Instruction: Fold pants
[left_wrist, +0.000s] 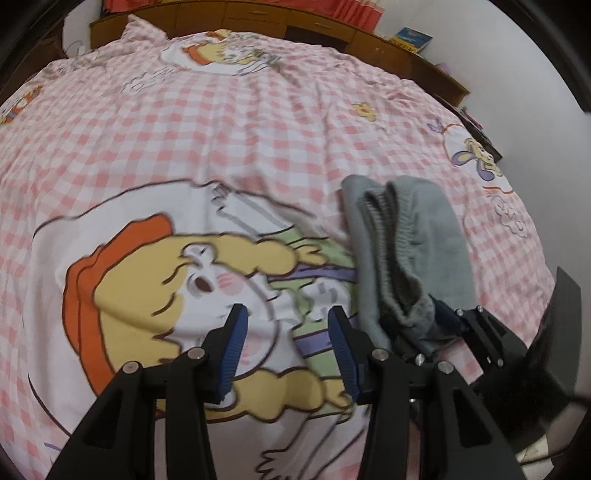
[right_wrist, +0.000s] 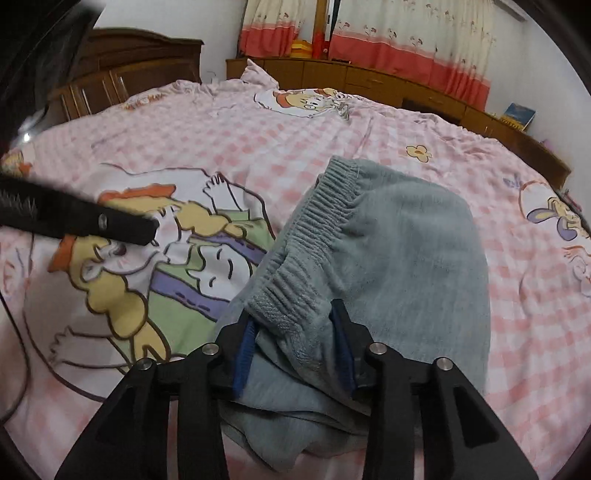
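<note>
Right gripper is clamped on the elastic waistband end of the grey pants; left gripper hangs wide and empty just left of them, over the cartoon print. Judged step: placing or flattening the folded bundle. Best done by lowering flat, letting go only once the layers sit aligned, and using the free left gripper to press out the bulge. The pants lie right of centre on the pink checked bedspread, already folded into a compact stack, soft fleece-like fabric, ribbed waistband rumpled on top, lower layers sticking out unevenly near the camera.
</note>
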